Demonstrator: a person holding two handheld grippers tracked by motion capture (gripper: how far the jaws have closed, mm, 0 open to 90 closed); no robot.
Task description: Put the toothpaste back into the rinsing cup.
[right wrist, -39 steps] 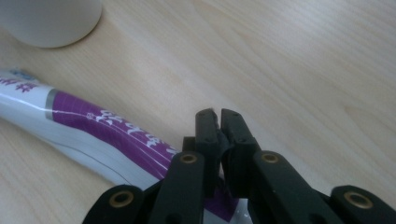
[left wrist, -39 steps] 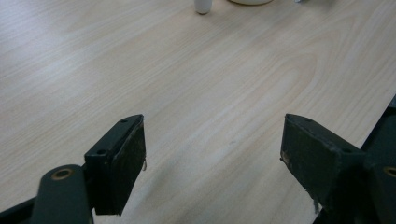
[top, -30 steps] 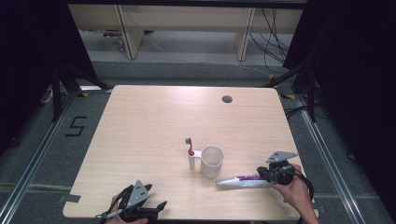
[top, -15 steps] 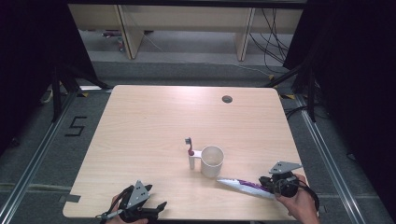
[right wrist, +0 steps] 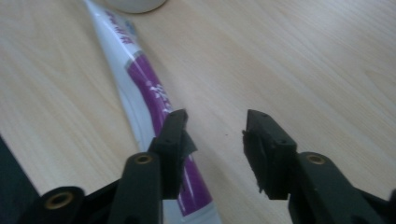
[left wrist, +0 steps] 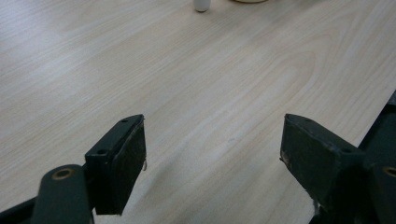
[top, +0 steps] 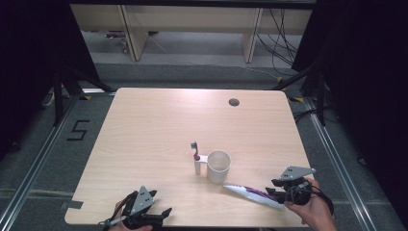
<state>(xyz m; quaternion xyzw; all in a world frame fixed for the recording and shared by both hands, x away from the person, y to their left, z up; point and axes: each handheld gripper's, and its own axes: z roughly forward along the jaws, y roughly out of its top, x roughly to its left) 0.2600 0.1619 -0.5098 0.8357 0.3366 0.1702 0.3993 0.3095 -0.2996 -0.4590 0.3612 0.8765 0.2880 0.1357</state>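
A white and purple toothpaste tube (top: 251, 193) lies flat on the table (top: 154, 130), just in front of a white cup (top: 219, 166). My right gripper (top: 278, 194) sits at the tube's near end. In the right gripper view its jaws stand a little apart over bare wood, so the right gripper (right wrist: 215, 123) is open, and the tube (right wrist: 140, 88) runs under and past the left jaw. A toothbrush (top: 195, 150) stands upright in a small white holder (top: 197, 166) left of the cup. My left gripper (top: 161, 214) rests at the table's front left, wide open and holding nothing (left wrist: 212, 130).
The table's front edge runs right under both hands. A dark cable hole (top: 234, 102) sits at the back right. The base of the holder (left wrist: 201, 5) shows far ahead of the left jaws. Shelving and cables lie beyond the table.
The right gripper has drawn back toward the front edge and lowered. The tube has swung slightly and now lies angled on the table. The left gripper has not moved.
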